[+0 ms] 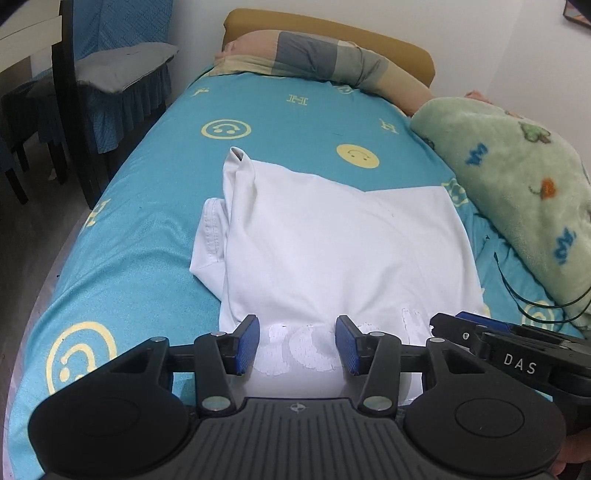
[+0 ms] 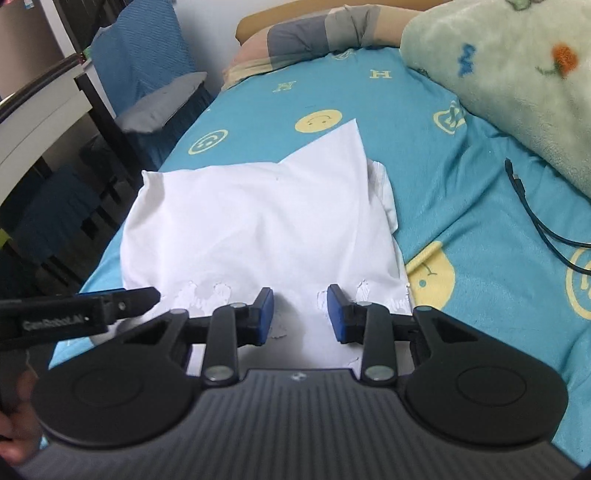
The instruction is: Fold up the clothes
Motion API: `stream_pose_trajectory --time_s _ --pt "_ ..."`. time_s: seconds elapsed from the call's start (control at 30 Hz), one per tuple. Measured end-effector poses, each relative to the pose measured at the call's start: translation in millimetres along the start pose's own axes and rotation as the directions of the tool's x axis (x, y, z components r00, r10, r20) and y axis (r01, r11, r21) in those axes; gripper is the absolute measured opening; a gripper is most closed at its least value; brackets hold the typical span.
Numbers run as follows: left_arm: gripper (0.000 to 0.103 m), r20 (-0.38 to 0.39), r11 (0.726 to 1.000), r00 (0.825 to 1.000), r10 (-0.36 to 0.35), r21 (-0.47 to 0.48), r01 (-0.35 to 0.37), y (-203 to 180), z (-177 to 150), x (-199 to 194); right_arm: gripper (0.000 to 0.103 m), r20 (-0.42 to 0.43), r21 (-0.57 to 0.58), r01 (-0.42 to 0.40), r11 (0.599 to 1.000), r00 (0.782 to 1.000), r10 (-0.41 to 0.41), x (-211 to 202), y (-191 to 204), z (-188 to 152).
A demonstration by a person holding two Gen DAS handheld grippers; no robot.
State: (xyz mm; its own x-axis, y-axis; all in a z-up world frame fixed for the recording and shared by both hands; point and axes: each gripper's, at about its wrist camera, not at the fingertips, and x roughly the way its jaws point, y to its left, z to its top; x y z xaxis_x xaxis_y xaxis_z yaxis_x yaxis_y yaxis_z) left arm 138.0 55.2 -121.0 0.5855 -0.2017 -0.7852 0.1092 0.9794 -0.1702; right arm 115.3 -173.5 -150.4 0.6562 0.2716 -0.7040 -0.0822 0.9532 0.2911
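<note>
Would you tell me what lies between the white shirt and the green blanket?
Mostly bare blue bedsheet, with a black cable beside the blanket; the right wrist view shows it, past the shirt.

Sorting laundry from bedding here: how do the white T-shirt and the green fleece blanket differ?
The white T-shirt is smooth and lies partly folded mid-bed; the green fleece blanket is fluffy, cartoon-printed and heaped along the bed's right side. Both rest on the teal smiley-print sheet.

Both wrist views sit low and close over the near hem of the folded white cotton shirt, facing up the turquoise smiley-print bedsheet toward the patchwork pillow; each glimpses the other's gripper at its edge.
</note>
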Motion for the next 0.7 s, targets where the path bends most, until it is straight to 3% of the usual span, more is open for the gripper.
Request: stream_pose_trajectory --time_s 0.1,0.27,0.3,0.33,0.37,0.4,0.57,0.7 --pt "0.050 -0.001 1.000 1.000 -0.009 -0.010 0.009 -1.3 2.5 -11.2 0.034 0.009 0.008 0.008 1.000 1.000 -0.008 -8.7 -0.1 1.2" --pt "0.079 0.011 0.981 0.990 -0.142 -0.134 0.142 3.9 -3.3 -51.8 0.041 0.053 0.134 -0.014 0.991 0.999 0.007 -42.8 -10.4 13.6" --pt "0.080 0.011 0.969 0.984 -0.179 -0.168 0.178 5.1 -7.6 -57.7 0.056 0.067 0.173 -0.040 0.984 0.997 0.029 -51.3 -13.7 16.0" --pt "0.081 0.007 0.954 0.976 -0.219 -0.209 0.215 6.9 -12.6 -61.1 0.068 0.083 0.215 -0.076 0.974 0.995 0.059 -59.6 -17.3 17.2" --pt "0.085 -0.007 0.936 0.967 -0.253 -0.256 0.243 9.6 -17.4 -60.0 0.087 0.101 0.257 -0.114 0.960 0.991 0.091 -67.8 -20.6 17.4" --pt "0.086 -0.025 0.916 0.958 -0.284 -0.303 0.264 12.7 -21.9 -56.4 0.090 0.109 0.298 -0.148 0.943 0.987 0.120 -73.8 -23.1 16.0" --pt "0.086 -0.099 0.809 0.917 -0.387 -0.514 0.286 29.9 -33.8 -23.8 0.089 0.086 0.477 -0.241 0.845 0.970 0.227 -86.0 -32.8 -0.8" --pt "0.086 -0.063 0.677 0.912 -0.404 -0.691 0.253 54.4 -40.7 4.1 0.090 0.034 0.632 -0.264 0.729 0.949 0.314 -70.5 -39.9 -22.9"
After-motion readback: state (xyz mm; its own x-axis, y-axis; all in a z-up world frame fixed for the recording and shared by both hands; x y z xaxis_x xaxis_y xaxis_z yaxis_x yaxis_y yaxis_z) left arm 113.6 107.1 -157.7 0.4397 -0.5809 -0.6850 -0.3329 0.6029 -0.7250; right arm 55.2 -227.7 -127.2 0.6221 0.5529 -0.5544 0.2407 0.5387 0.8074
